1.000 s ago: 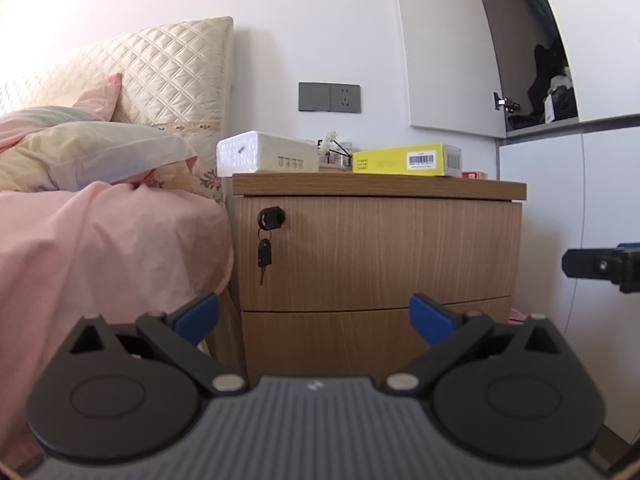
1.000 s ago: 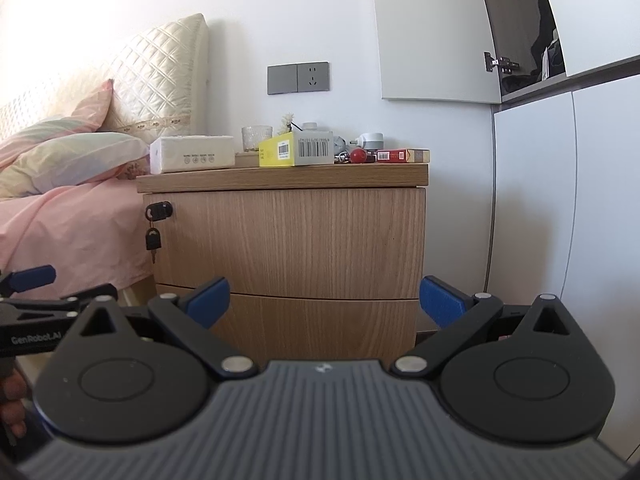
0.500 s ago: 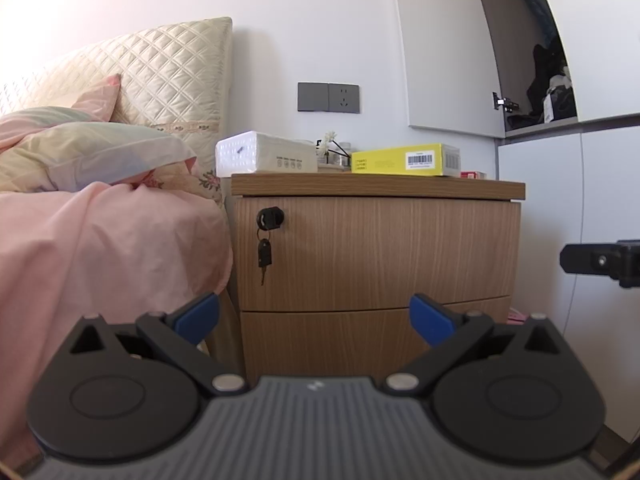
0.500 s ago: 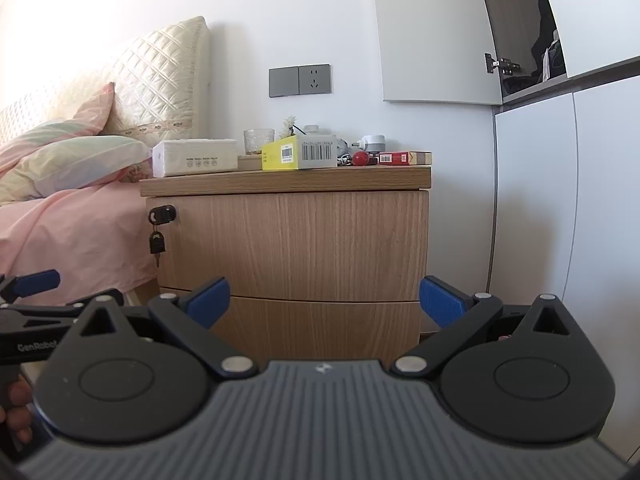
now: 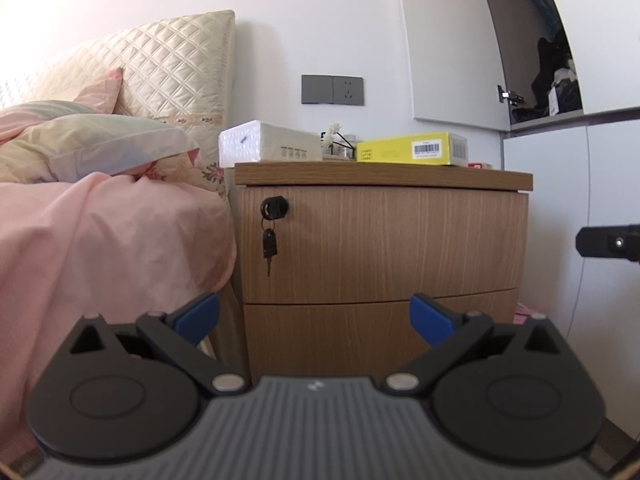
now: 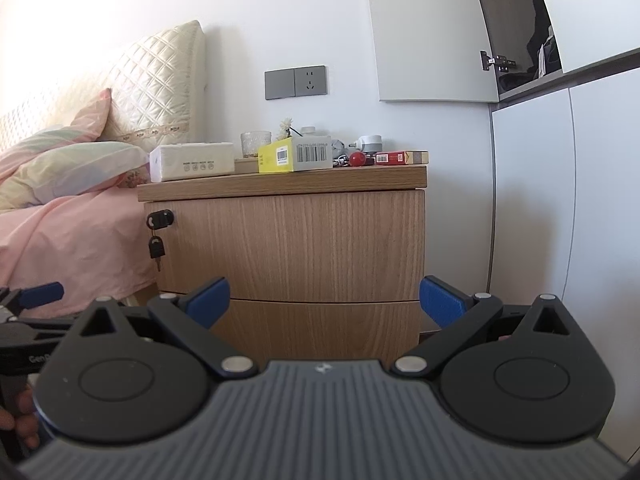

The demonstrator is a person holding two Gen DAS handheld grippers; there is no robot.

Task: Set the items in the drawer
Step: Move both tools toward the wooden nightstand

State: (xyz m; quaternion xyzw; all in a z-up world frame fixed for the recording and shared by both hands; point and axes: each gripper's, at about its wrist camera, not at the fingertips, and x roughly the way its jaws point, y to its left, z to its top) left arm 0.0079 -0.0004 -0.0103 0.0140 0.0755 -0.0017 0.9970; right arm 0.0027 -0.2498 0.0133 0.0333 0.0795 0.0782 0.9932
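A wooden nightstand (image 5: 380, 240) (image 6: 288, 244) with two closed drawers stands ahead of both grippers. A key (image 5: 269, 240) (image 6: 156, 246) hangs from the top drawer's lock. On top lie a white tissue box (image 5: 264, 147) (image 6: 192, 162), a yellow box (image 5: 412, 149) (image 6: 294, 155), a glass cup (image 6: 255, 145), a red ball (image 6: 357, 158) and a red packet (image 6: 400, 157). My left gripper (image 5: 315, 316) is open and empty, some way short of the lower drawer. My right gripper (image 6: 325, 298) is likewise open and empty.
A bed with pink bedding (image 5: 100, 232) (image 6: 68, 232) and a quilted headboard (image 5: 160, 68) borders the nightstand's left. White wardrobe doors (image 5: 592, 208) (image 6: 560, 200) stand on its right, with an open cabinet above. A hand (image 6: 22, 420) holds the left gripper.
The right wrist view has risen and come slightly closer to the nightstand, showing more of its top. The left gripper has barely moved.
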